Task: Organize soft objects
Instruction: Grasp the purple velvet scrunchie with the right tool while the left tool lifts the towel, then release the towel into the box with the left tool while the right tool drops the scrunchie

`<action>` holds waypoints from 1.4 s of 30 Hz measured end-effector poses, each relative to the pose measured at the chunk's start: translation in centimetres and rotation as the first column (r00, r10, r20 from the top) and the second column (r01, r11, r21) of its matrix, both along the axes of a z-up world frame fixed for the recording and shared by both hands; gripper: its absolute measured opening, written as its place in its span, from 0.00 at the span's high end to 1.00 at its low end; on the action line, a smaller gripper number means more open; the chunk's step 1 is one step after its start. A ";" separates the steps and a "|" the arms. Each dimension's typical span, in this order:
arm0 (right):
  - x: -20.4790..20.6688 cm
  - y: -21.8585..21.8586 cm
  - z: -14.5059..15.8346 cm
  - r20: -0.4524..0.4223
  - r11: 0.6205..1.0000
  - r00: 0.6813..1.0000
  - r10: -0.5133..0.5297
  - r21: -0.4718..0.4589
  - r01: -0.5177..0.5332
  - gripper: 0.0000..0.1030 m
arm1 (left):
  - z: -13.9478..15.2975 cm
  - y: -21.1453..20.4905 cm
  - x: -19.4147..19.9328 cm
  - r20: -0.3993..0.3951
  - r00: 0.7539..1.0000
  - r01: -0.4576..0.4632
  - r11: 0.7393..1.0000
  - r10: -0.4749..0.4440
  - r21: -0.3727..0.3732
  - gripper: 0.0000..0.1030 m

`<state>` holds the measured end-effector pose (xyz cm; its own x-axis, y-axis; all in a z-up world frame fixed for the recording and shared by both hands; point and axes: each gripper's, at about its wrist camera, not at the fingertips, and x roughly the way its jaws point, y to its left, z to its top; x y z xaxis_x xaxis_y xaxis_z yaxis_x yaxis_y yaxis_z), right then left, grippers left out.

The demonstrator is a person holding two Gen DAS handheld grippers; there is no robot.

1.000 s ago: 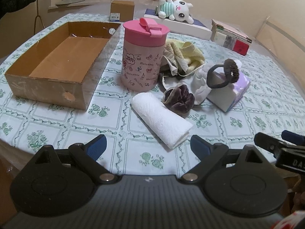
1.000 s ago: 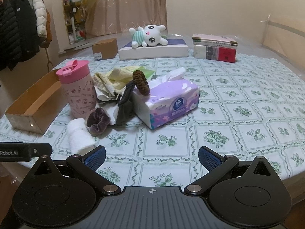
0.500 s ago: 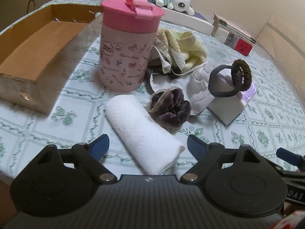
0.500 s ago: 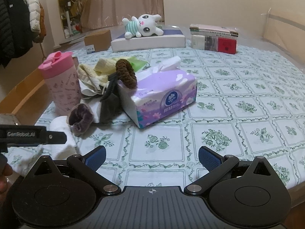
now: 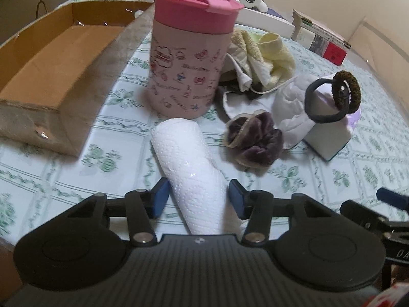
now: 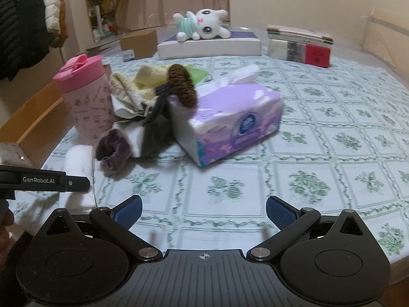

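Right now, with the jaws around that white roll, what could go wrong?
1. The left gripper holds the white towel roll only near its close end, so it may droop or unroll when lifted.
2. The roll's far end lies close to the pink cup; swinging it could knock the cup.

An embossed white paper-towel roll [image 5: 190, 168] lies near the tabletop's near edge; beside it are a plush velvet scrunchie [image 5: 255, 140], a glossy pink plastic cup [image 5: 190, 58] and a matt cardboard box [image 5: 58, 76].
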<state>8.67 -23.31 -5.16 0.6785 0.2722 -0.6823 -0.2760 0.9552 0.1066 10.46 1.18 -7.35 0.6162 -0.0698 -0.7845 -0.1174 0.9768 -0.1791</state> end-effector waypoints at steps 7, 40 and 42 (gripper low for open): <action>-0.2 2.3 0.5 0.026 0.996 0.996 0.084 0.015 -0.084 0.01 | 1.1 1.7 -1.2 0.029 0.998 0.054 0.996 -0.056 0.074 0.68; 4.2 12.9 -1.8 0.081 0.973 0.975 0.208 -0.119 -0.198 0.81 | 3.9 6.2 -1.6 0.106 0.976 0.174 0.972 -0.191 0.156 0.68; 3.6 12.7 -1.1 0.092 0.975 0.975 0.203 -0.111 -0.193 0.82 | 4.3 6.2 -2.0 0.114 0.973 0.180 0.972 -0.198 0.154 0.68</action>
<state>12.23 -10.63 -6.22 0.6854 0.3413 -0.6433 -0.4651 0.8849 -0.0260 8.42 7.38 -3.02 0.6981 -0.0886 -0.7105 0.0867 0.9955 -0.0389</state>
